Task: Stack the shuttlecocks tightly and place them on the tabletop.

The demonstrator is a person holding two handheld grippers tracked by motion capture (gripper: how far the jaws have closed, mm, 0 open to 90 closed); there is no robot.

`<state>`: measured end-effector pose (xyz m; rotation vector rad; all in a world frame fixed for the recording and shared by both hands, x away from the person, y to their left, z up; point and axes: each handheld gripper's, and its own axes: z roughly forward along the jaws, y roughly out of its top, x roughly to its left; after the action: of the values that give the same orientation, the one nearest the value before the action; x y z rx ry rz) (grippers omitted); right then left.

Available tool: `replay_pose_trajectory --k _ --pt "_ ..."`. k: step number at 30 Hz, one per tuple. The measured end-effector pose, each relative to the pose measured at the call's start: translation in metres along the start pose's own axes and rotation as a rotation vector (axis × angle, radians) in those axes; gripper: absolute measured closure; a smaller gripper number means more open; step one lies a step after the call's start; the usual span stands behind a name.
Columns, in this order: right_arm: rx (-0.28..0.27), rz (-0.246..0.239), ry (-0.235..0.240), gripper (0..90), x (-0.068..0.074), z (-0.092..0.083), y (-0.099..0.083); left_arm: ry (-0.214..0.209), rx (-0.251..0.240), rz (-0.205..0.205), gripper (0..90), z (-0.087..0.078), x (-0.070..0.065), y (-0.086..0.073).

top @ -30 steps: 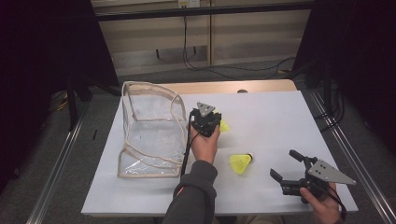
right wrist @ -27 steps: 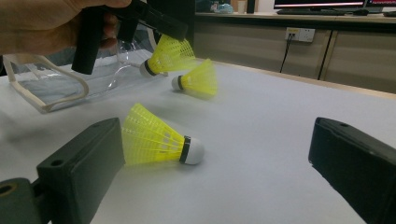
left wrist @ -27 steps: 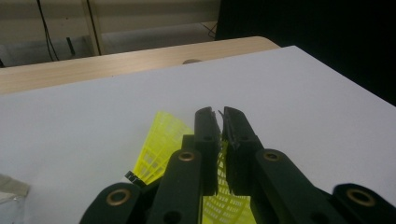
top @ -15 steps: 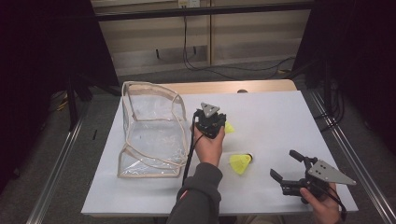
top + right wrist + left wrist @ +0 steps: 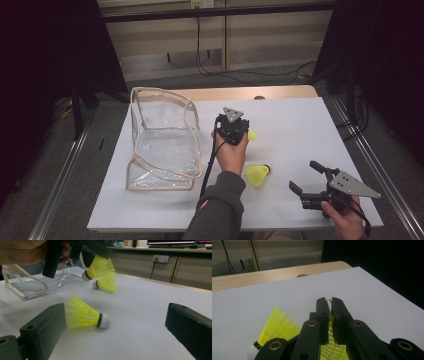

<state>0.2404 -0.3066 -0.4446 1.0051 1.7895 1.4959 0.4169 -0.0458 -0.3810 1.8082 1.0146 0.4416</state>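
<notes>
grey sleeve (image 5: 220, 210), black tools, three-cornered plates

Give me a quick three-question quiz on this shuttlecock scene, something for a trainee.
1. How many yellow shuttlecocks can you count in the right gripper view?
2. True or false: the right gripper has its jaws shut on a shuttlecock.
3. What is the left gripper clamped on? A) a ball B) a shuttlecock's mesh skirt C) a cup

Key:
1. Three: one held up and two lying on the white table.
2. False: its jaws stand open, with nothing pressed between them.
3. B
</notes>
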Motion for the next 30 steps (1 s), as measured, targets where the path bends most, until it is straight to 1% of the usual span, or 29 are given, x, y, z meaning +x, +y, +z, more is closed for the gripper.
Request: replay_pose_trajectory --k 1,2,6,7,9,10,11,12,14,15,19,22,23,25,29,30 --pt "-0.002 0.002 0.000 2.4 0.000 0.000 0.000 -0.004 0.001 -0.001 85.0 0.002 0.000 0.000" --pt "0.000 0.003 0.000 2.4 0.000 0.000 0.000 -0.001 0.001 -0.006 85.0 0.003 0.000 -0.001" --pt "-0.003 0.001 0.000 2.5 0.000 0.000 0.000 0.015 0.007 0.001 85.0 0.009 0.005 -0.003" --pt "-0.003 -0.002 0.000 2.5 0.000 0.000 0.000 0.013 0.005 -0.001 85.0 0.011 0.007 -0.004" --pt "-0.002 0.001 -0.002 2.5 0.000 0.000 0.000 0.020 0.010 0.011 85.0 0.012 0.010 -0.005" --pt "-0.005 0.002 -0.002 2.4 0.000 -0.001 0.000 0.019 0.012 0.010 85.0 0.012 0.012 -0.005" --pt "-0.002 -0.004 -0.004 2.4 -0.001 -0.001 0.000 0.024 0.015 0.022 85.0 0.013 0.014 -0.006" --pt "-0.002 -0.004 -0.004 2.4 -0.001 -0.001 0.000 0.031 0.020 0.026 85.0 0.013 0.015 -0.006" --pt "0.001 -0.005 -0.003 2.5 -0.001 0.000 -0.001 0.037 0.021 0.024 84.5 0.013 0.017 -0.007" --pt "0.000 -0.005 -0.001 2.5 -0.001 0.000 -0.001 0.040 0.023 0.032 84.1 0.013 0.019 -0.008" --pt "0.001 -0.003 0.000 2.5 -0.001 0.000 0.000 0.042 0.030 0.045 83.7 0.014 0.022 -0.010" --pt "0.001 -0.002 0.003 2.4 0.000 0.000 0.000 0.050 0.033 0.049 83.7 0.015 0.025 -0.014" --pt "0.002 -0.002 0.002 2.5 0.000 0.000 0.000 0.055 0.036 0.056 83.7 0.015 0.026 -0.015" --pt "0.001 -0.004 0.002 2.4 -0.001 0.000 0.000 0.051 0.039 0.058 83.7 0.016 0.029 -0.016" --pt "-0.003 -0.002 0.002 2.5 -0.001 0.000 0.000 0.057 0.053 0.069 83.7 0.019 0.032 -0.020" --pt "-0.003 -0.003 0.001 2.4 -0.001 0.000 0.000 0.059 0.048 0.067 83.7 0.019 0.032 -0.020"
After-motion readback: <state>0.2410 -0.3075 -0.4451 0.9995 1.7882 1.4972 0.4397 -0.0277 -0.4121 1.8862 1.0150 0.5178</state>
